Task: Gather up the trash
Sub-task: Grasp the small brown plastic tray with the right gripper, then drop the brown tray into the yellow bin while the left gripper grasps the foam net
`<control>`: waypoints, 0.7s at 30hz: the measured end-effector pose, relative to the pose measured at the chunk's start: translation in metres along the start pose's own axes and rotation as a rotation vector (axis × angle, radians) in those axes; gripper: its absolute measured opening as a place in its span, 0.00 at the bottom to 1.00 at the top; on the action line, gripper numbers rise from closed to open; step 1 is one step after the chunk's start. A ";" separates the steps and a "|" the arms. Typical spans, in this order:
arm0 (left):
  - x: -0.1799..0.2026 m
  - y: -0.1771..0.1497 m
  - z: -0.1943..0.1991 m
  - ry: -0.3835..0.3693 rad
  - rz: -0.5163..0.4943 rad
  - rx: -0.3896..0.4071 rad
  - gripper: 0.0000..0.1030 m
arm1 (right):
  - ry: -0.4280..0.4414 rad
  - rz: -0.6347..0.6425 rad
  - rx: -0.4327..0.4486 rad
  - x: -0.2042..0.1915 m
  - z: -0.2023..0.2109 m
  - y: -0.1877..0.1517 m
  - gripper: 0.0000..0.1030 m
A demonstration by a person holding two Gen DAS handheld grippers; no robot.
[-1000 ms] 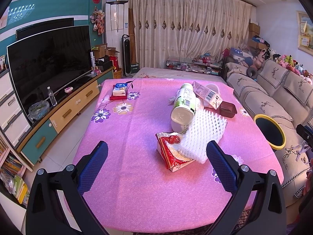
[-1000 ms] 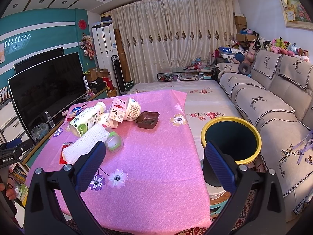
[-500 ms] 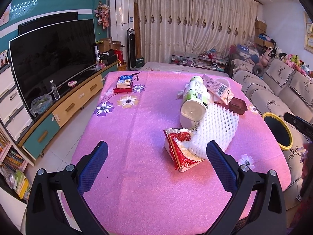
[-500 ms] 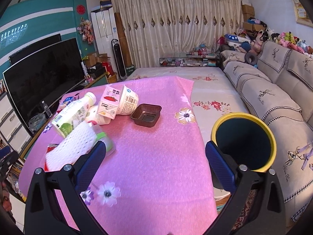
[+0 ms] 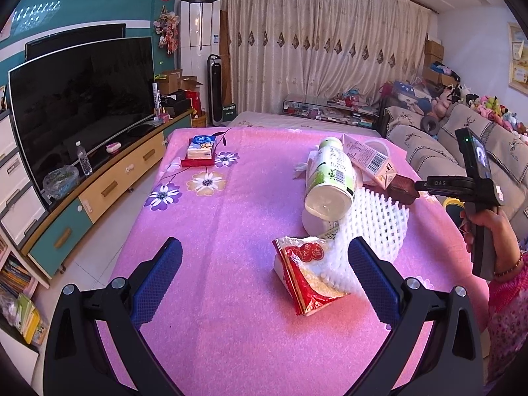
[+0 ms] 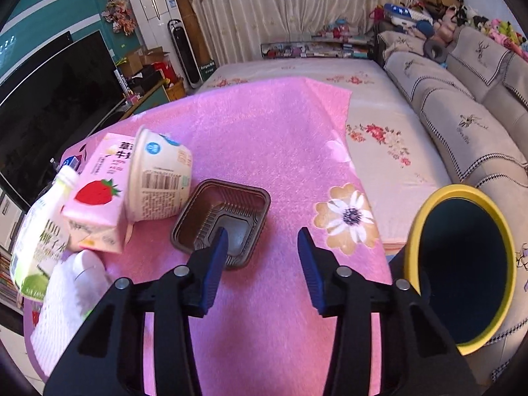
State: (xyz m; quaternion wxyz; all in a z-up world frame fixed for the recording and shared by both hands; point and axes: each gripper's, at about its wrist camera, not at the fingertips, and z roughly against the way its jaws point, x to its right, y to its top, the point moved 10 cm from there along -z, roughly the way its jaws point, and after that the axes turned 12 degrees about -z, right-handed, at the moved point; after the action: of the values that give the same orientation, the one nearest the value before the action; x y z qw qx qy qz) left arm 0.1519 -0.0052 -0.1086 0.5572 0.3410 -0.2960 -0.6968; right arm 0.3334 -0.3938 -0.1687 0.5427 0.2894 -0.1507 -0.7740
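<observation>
Trash lies on a pink-covered table (image 5: 231,224): a red snack bag (image 5: 307,274), white foam netting (image 5: 376,221), a green-and-white bottle (image 5: 330,178), a pink strawberry milk carton (image 6: 95,198), a white yogurt cup (image 6: 158,178) and a brown plastic tray (image 6: 224,214). My left gripper (image 5: 264,264) is open, low over the table, with the snack bag between its fingers. My right gripper (image 6: 262,244) is open; its left finger is over the brown tray's near rim. A yellow-rimmed bin (image 6: 462,264) stands right of the table.
A tissue box (image 5: 199,148) sits at the table's far left. A TV (image 5: 79,105) on a long cabinet runs along the left. A sofa (image 6: 462,115) stands to the right, behind the bin. The right hand and its gripper handle (image 5: 478,198) show in the left wrist view.
Both grippers moved forward and lower toward the trash. The right gripper's fingers narrowed and came down at the brown tray. The left gripper closed in on the snack bag.
</observation>
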 end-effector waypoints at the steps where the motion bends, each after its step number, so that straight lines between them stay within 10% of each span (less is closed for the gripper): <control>1: 0.001 0.001 -0.002 -0.002 -0.002 -0.001 0.96 | -0.007 0.001 -0.006 0.000 -0.006 0.001 0.40; 12: 0.016 0.006 -0.034 -0.049 -0.009 -0.030 0.96 | 0.018 -0.047 -0.063 0.007 -0.031 0.006 0.05; 21: 0.032 0.018 -0.044 -0.087 -0.021 -0.012 0.96 | 0.049 -0.130 0.036 0.060 0.021 0.025 0.04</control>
State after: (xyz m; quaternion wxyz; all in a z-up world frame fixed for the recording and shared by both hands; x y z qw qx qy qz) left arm 0.1929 -0.0420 -0.1246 0.5384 0.3101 -0.3122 -0.7187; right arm 0.3248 -0.4609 -0.1555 0.4895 0.3270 -0.1320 -0.7975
